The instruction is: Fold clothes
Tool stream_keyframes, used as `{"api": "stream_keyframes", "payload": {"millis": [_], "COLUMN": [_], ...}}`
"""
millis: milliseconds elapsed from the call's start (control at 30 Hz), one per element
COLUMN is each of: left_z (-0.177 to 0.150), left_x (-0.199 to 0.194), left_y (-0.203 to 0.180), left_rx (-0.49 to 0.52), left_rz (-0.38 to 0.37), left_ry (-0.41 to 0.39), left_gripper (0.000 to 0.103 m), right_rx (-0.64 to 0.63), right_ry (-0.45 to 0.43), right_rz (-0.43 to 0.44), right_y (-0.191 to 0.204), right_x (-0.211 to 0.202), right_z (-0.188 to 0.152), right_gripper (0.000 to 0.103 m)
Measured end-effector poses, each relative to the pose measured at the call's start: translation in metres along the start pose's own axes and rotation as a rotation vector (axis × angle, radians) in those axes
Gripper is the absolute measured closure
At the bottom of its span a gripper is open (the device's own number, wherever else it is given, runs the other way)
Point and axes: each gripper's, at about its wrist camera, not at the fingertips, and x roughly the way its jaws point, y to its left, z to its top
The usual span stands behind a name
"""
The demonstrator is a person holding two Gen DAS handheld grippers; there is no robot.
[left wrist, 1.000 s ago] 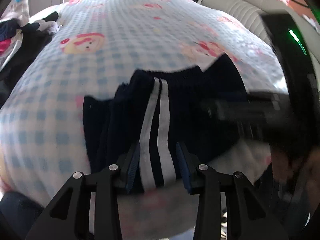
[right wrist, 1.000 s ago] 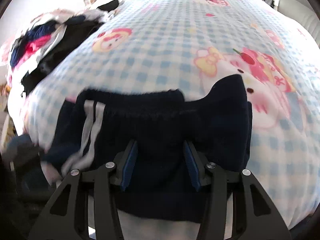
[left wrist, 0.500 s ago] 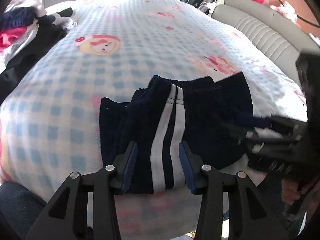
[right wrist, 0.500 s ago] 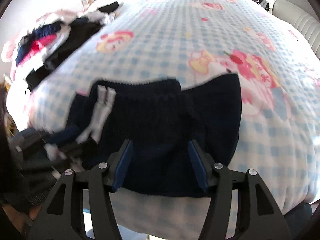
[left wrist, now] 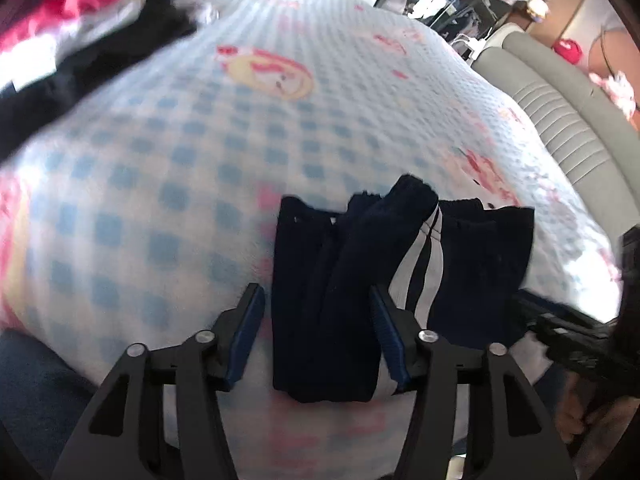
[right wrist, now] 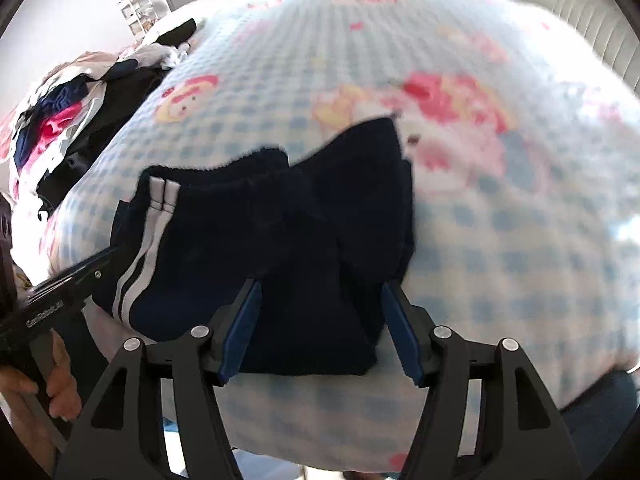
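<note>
A folded navy garment with white side stripes (left wrist: 404, 276) lies on the blue-checked cartoon blanket (left wrist: 168, 168), low and centre-right in the left wrist view and centre-left in the right wrist view. The left gripper (left wrist: 318, 334) and the right gripper (right wrist: 320, 328) both stand with jaws apart over its near edge, clamping nothing. A heap of clothes (right wrist: 68, 120) sits at the upper left.
</note>
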Motion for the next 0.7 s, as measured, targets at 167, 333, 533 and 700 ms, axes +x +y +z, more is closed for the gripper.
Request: {"api": "stream_keyframes", "payload": {"millis": [167, 333, 533, 700], "left_z": [0.002, 0.000, -0.005, -0.004], "left_x": [0.009, 0.005, 0.020, 0.015], "left_y": [0.011, 0.007, 0.009, 0.005], "left_rx": [-0.073, -0.079, -0.096, -0.095], "left_rz": [-0.101, -0.261, -0.226, -0.331], "left_ry": [0.029, 0.022, 0.086, 0.080], "left_gripper": [0.040, 0.044, 0.044, 0.047], "right_rx": [-0.012, 0.046, 0.108, 0.043], "right_ry": [0.025, 0.016, 0.012, 0.008], "right_rz": [0.006, 0.056, 0.201, 0.182], "right_y": [-0.001, -0.006, -0.010, 0.004], "right_x": [0.019, 0.013, 0.010, 0.011], "right_z": [-0.003, -0.004, -0.001, -0.006], "right_gripper": [0.030, 0.030, 0.043, 0.052]}}
